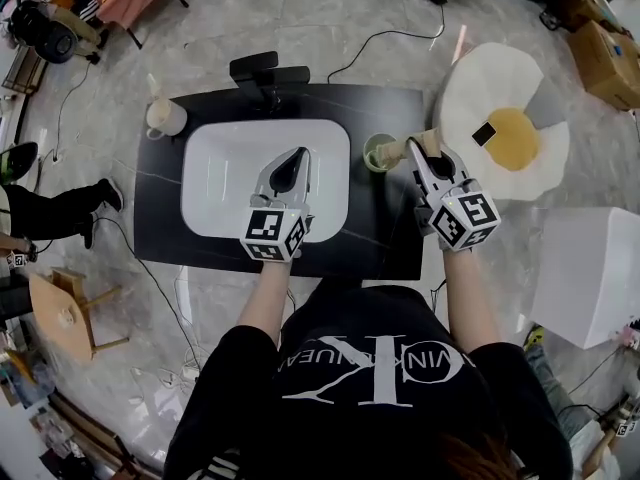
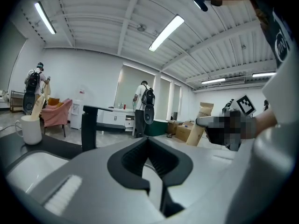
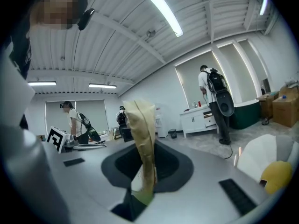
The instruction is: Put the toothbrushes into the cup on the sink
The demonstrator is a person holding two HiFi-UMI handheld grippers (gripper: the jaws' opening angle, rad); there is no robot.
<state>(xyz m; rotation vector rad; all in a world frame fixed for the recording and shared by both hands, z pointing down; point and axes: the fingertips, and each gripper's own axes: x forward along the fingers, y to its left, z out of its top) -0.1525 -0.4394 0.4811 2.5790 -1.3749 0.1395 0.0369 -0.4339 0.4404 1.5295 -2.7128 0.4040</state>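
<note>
A pale green cup [image 1: 379, 152] stands on the black countertop [image 1: 390, 230], right of the white sink basin [image 1: 215, 158]. My right gripper [image 1: 426, 147] is shut on a tan toothbrush [image 1: 404, 148], which lies level and reaches left to the cup's rim. In the right gripper view the toothbrush [image 3: 142, 139] stands up between the jaws of that gripper [image 3: 145, 146]. Hovering over the basin, my left gripper [image 1: 298, 155] is shut and holds nothing. At the counter's far left is a white mug [image 1: 163, 118] with another tan toothbrush [image 2: 40, 103] in it.
A black faucet [image 1: 268, 71] rises behind the basin. To the right of the counter lie an egg-shaped mat [image 1: 505, 123] and a white box [image 1: 590, 273]. Cardboard boxes [image 1: 608, 63] sit at the far right, and a cable [image 1: 375, 43] runs across the floor behind.
</note>
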